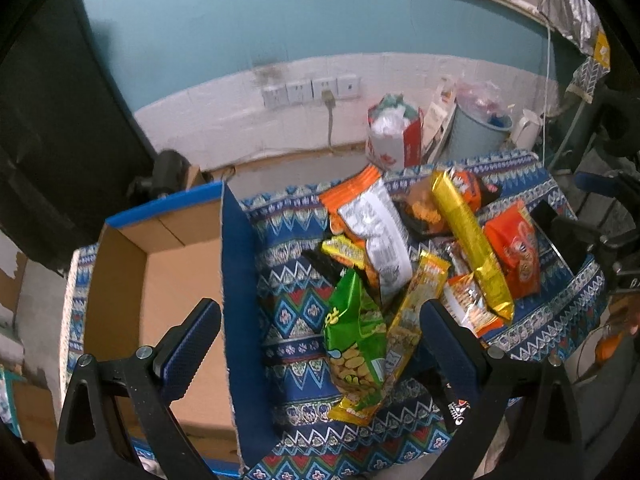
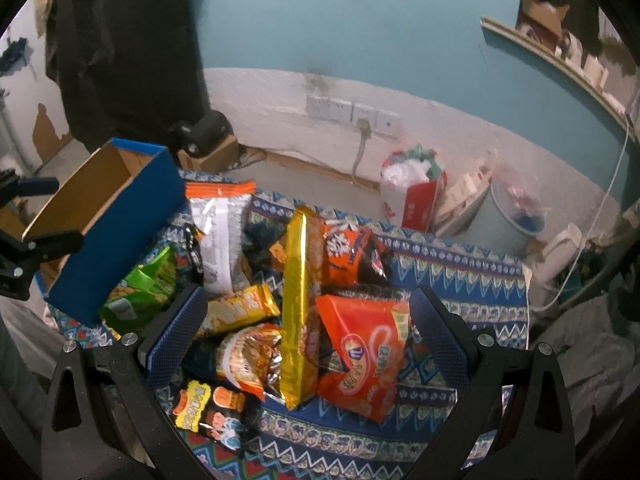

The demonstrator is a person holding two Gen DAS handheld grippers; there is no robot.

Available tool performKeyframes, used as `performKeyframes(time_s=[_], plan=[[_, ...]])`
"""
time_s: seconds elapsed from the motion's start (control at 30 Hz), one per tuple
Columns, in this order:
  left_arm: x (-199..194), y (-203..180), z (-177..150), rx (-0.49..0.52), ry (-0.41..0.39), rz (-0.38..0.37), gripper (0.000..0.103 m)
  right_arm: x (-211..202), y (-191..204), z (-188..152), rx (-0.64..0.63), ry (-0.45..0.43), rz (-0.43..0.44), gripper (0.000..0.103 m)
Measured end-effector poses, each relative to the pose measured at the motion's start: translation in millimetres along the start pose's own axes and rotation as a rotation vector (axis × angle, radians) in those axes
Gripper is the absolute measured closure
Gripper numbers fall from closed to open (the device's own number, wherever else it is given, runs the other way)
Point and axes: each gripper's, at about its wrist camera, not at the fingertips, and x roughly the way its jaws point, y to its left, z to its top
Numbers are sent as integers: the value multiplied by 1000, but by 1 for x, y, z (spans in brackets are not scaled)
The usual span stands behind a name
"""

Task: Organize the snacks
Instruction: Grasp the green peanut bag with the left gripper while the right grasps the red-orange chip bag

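A pile of snack packets lies on a patterned blue cloth (image 1: 296, 304). An open cardboard box (image 1: 160, 288) with blue outer walls stands at the left; it also shows in the right wrist view (image 2: 120, 224). My left gripper (image 1: 320, 336) is open and empty, its jaws straddling the box's right wall and a green peanut packet (image 1: 352, 344). My right gripper (image 2: 308, 332) is open and empty above a long gold packet (image 2: 296, 304), with an orange packet (image 2: 368, 352) beside it. A white and orange packet (image 2: 220, 232) lies further back.
A red and white bag (image 1: 394, 136), a pale bin (image 1: 478, 130) and a white kettle (image 1: 528, 128) stand on the floor behind the cloth. Wall sockets (image 1: 312, 90) with a plugged cable are on the back wall. A dark curtain (image 1: 52, 120) hangs at the left.
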Motion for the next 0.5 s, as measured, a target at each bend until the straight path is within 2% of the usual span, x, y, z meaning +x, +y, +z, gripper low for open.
performKeyframes(time_s=[0.23,0.5], plan=[[36,0,-1,-41,109,-77,2,25,-23,-7,68,77,-17,4],[77,-13,-2,-27,212,-75,2,59,-45,-18,123,179,-49,4]])
